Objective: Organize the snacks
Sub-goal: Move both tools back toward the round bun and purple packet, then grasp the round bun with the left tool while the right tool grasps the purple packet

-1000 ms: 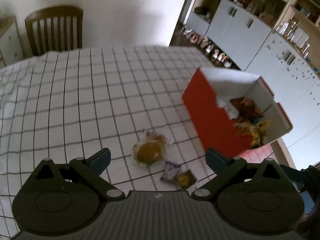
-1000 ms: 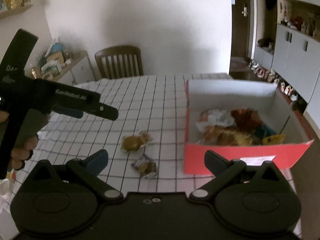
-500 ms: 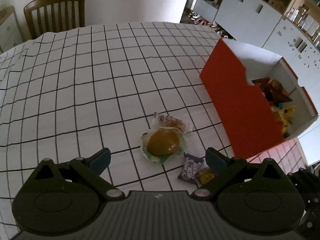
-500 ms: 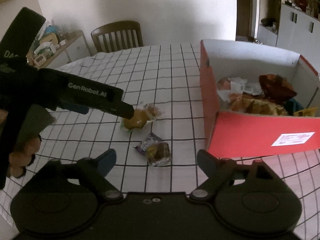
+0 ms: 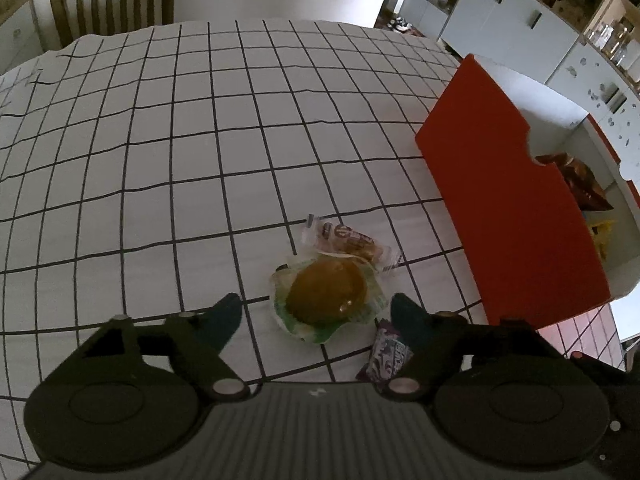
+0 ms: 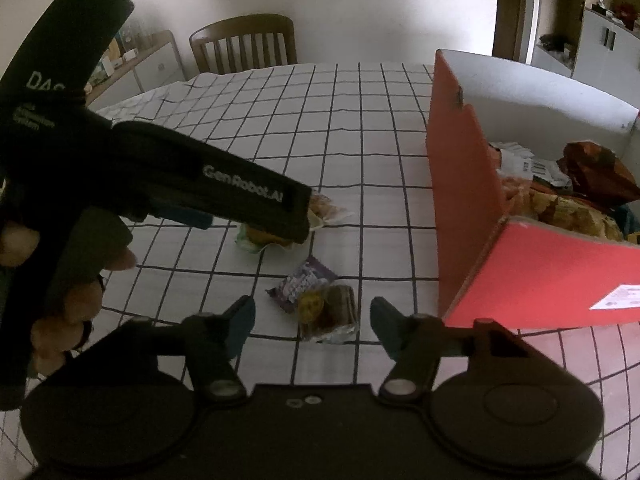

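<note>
You're most of the way there: the red box (image 6: 540, 276) at the right edge of the checked tablecloth (image 5: 160, 160) already holds a heap of packets, and only three snacks lie loose on the cloth beside it.

Your left gripper (image 5: 316, 312) sits low over the round golden cake in its clear, green-edged wrapper (image 5: 326, 294). Its jaws have just been closing, yet they stand apart, one on each side of the wrapper, pads not pressing on it. Touching the cake's far side lies a clear-wrapped pastry (image 5: 348, 242), partly tucked under the wrapper's edge.

Your right gripper (image 6: 312, 320) is lined up on the purple-and-clear packet (image 6: 316, 300), the one with a yellow disc and something dark showing through. Those jaws have just been narrowing too, and they flank the packet without pinching it.

So nothing is held yet on either side. By my reckoning, you've two pickups about to land, then one pastry left. All three wrappers look thin, crinkly and slippery, so bite on the contents, not the film edge.
</note>
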Tool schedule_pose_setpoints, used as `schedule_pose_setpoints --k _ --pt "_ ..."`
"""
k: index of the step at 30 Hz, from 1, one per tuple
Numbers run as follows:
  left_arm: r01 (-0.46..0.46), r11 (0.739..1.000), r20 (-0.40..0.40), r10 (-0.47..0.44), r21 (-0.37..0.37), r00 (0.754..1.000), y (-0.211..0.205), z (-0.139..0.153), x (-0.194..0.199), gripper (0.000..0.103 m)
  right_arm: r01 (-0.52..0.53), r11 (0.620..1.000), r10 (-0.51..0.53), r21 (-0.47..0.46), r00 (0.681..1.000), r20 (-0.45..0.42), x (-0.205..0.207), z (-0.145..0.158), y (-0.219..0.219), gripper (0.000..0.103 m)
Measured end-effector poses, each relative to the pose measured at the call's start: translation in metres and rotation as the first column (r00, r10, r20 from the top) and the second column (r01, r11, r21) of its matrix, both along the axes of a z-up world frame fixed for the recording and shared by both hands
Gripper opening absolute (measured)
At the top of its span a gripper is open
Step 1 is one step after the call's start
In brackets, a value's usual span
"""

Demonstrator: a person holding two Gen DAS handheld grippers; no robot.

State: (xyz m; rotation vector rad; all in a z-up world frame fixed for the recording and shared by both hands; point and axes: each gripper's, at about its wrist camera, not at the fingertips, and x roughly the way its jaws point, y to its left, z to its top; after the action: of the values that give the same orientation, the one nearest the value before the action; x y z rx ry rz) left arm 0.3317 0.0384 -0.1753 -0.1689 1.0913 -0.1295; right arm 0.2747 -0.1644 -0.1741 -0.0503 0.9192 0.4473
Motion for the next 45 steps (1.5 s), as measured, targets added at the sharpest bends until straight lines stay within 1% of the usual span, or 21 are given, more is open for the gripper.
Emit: schedule_pose_setpoints --k 1,3,4,5,6,9,13,14,15,18,19,22,29,34,39,45 --pt "0.004 1.0 0.001 -0.004 -0.002 1.0 -0.001 -0.001 0.0 0.075 -0.001 1.0 0.001 -0.002 1.0 -0.002 0.001 -0.001 0.001 0.059" --pt "0.007 1.0 0.003 -0.007 -0.008 1.0 -0.001 -0.002 0.001 0.075 0.002 1.0 -0.002 -0.009 1.0 -0.005 0.003 -0.004 0.003 0.056" --pt "0.01 1.0 0.004 -0.01 -0.01 1.0 -0.001 -0.002 0.001 0.072 0.003 1.0 -0.003 -0.008 1.0 -0.007 0.003 -0.004 0.003 0.055" --pt "0.016 1.0 0.005 -0.016 -0.016 1.0 -0.002 -0.003 0.002 0.067 0.002 1.0 -0.002 -0.009 1.0 -0.009 0.004 -0.005 0.003 0.054" --pt "0.022 1.0 0.004 -0.022 -0.022 1.0 -0.003 -0.004 0.002 0.065 0.001 1.0 -0.001 -0.012 1.0 -0.008 0.004 -0.006 0.003 0.053" --pt "0.019 1.0 0.005 -0.019 -0.023 1.0 -0.005 -0.004 0.004 0.063 0.0 1.0 0.0 -0.023 1.0 -0.014 0.005 -0.008 0.004 0.05" --pt "0.001 0.998 0.0 -0.001 -0.056 1.0 0.001 -0.004 0.005 0.06 0.007 1.0 -0.008 -0.028 1.0 -0.015 0.006 -0.01 0.003 0.045" --pt "-0.001 0.998 0.001 0.001 -0.056 1.0 0.001 -0.004 0.005 0.048 0.012 0.999 -0.013 -0.031 1.0 -0.015 0.006 -0.01 0.002 0.042" --pt "-0.003 0.999 -0.003 0.002 -0.05 1.0 0.002 -0.003 0.005 0.048 0.016 0.999 -0.017 -0.035 1.0 -0.016 0.006 -0.011 0.001 0.04" --pt "-0.017 0.998 -0.012 0.016 -0.061 1.0 0.004 -0.002 0.005 0.048 0.025 0.999 -0.025 -0.034 1.0 -0.016 0.005 -0.011 0.0 0.035" --pt "-0.019 0.998 -0.01 0.018 -0.06 1.0 0.004 -0.002 0.004 0.048 0.027 0.999 -0.027 -0.039 1.0 -0.013 0.004 -0.011 0.0 0.035" --pt "-0.017 0.998 -0.008 0.017 -0.057 1.0 0.004 0.0 0.002 0.048 0.03 0.998 -0.031 -0.057 0.999 -0.009 0.002 -0.009 0.0 0.035" --pt "-0.039 0.996 -0.02 0.038 -0.085 0.999 0.011 0.002 -0.009 0.047 0.045 0.998 -0.045 -0.047 0.999 -0.011 -0.008 0.0 -0.006 0.034" --pt "-0.04 0.996 -0.027 0.038 -0.084 0.999 0.016 0.003 -0.023 0.046 0.042 0.998 -0.043 -0.044 0.999 -0.021 -0.021 0.01 -0.013 0.034" --pt "-0.027 0.994 -0.028 0.025 -0.102 0.999 0.02 0.004 -0.04 0.044 0.059 0.997 -0.06 -0.042 0.998 -0.015 -0.036 0.019 -0.021 0.034" --pt "-0.018 0.993 -0.033 0.014 -0.117 0.999 0.023 0.005 -0.064 0.043 0.077 0.996 -0.077 -0.042 0.997 0.012 -0.053 0.034 -0.027 0.034"
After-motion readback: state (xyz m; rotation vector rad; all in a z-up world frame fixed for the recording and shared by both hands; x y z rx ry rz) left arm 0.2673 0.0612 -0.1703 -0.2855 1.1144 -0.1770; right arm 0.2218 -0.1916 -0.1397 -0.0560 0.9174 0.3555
